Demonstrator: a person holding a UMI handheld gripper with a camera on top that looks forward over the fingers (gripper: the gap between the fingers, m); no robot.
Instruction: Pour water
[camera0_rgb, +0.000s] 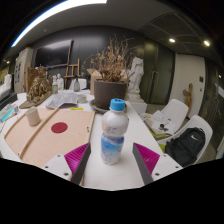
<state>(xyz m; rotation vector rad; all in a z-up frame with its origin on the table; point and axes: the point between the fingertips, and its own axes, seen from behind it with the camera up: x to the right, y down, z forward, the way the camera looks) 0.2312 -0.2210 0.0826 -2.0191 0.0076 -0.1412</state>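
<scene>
The tool (112, 160) stands wide open, a capped water bottle (114, 132) upright between its fingers, untouched, on the tabletop (110, 175).

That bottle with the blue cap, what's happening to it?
A handheld gripper has the water bottle standing between its two fingers on the white table, cap on. From here I cannot tell whether the fingers are pressing it. A paper cup waits off to the left, beyond the fingers. No pouring has begun.
</scene>
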